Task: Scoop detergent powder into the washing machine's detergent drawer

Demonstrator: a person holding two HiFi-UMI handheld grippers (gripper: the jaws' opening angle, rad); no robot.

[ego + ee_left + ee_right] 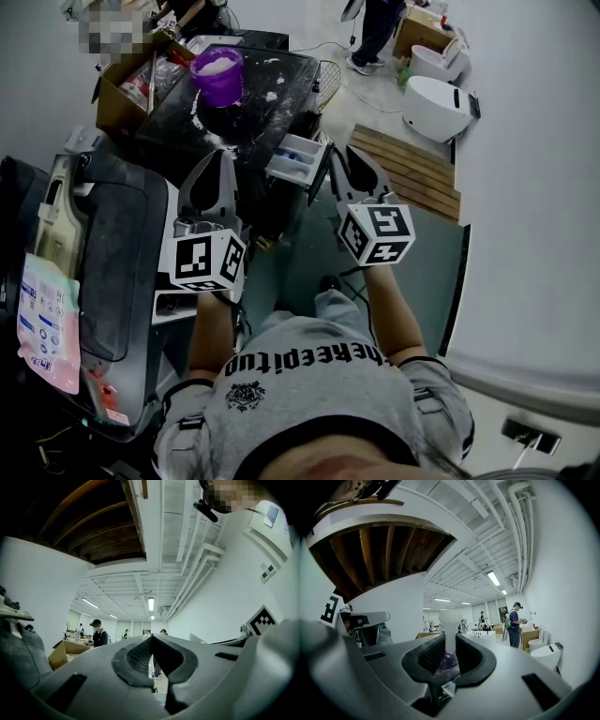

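The right gripper [449, 641] is clenched on a white scoop [450, 618] whose rounded end stands up past the jaws, just right of the open detergent drawer [294, 157]. The left gripper [151, 638], jaws pressed together on nothing, hangs left of the drawer. Farther off, the purple powder tub [217, 75] sits on the powder-dusted black washing machine [272, 112]

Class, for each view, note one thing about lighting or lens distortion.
Head view: dim, dark washing machine top losing detail. Left gripper view: wide-angle lens bends the ceiling pipes; strip light glares. Right gripper view: black corners, wooden beams in shadow.
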